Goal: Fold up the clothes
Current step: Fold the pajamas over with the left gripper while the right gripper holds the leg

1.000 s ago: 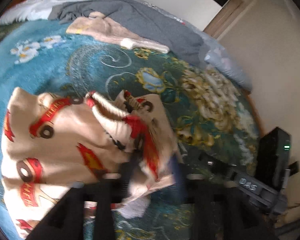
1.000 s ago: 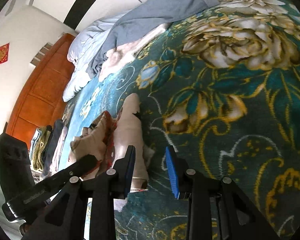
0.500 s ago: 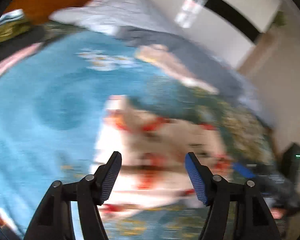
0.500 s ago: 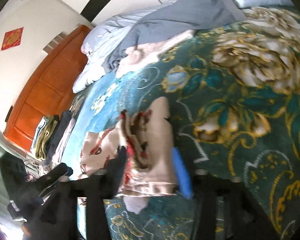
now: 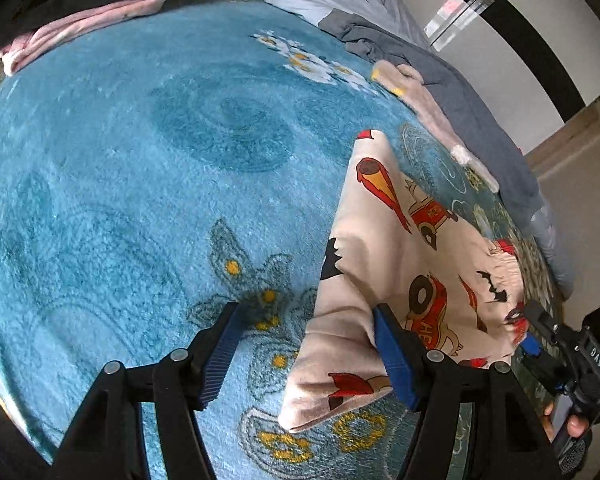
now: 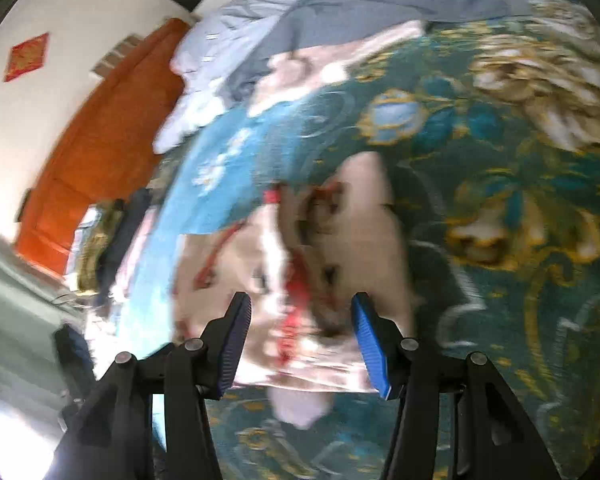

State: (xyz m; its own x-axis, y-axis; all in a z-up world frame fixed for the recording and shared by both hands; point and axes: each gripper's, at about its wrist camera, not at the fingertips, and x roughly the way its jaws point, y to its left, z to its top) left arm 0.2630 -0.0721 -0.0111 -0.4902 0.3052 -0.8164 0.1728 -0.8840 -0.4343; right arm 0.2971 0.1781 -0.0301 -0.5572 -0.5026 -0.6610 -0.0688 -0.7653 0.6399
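One garment: cream printed top is lying part-folded on the bed's blue floral blanket.
Handling: looking soft, light and limp; likely sagging wherever unsupported.
Hold point: near corner or hem, pinching both layers.
Left gripper: jaws standing wide, holding nothing.
Right gripper: jaws standing wide, hovering over the cloth; view blurred.
Room: open blanket lying left of the garment; grey clothes piled beyond it.

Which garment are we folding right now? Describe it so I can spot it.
On the teal floral blanket, look just ahead of the left tool. The cream garment there has red cartoon cars, unlike the plain grey and pink clothes farther off.
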